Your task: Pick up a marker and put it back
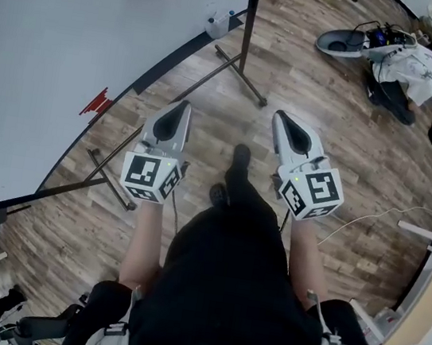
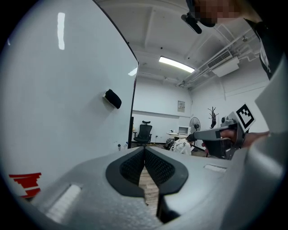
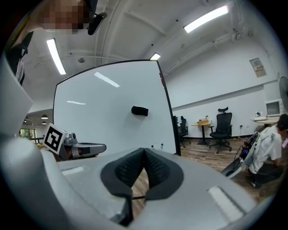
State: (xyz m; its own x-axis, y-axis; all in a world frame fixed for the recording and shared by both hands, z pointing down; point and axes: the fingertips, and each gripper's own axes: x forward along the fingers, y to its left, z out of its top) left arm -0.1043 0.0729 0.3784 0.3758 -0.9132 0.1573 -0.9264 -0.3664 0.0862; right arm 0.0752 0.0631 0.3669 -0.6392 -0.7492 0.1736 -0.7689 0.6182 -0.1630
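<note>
Though the left gripper (image 1: 184, 107) and right gripper (image 1: 280, 116) are both closed empty, small items (image 1: 217, 25) at the whiteboard (image 1: 77, 26) edge, too tiny to name, lie well ahead.

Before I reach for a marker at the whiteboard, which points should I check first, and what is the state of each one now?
1. Left gripper empty: ok, jaws together, nothing between them.
2. Right gripper empty: ok, jaws together, nothing between them.
3. Jaws open for a grasp: not ok, both are shut.
4. Marker located: cannot tell; only small items show at the lower corner of the whiteboard.
5. Whiteboard ahead of both grippers: ok.
</note>
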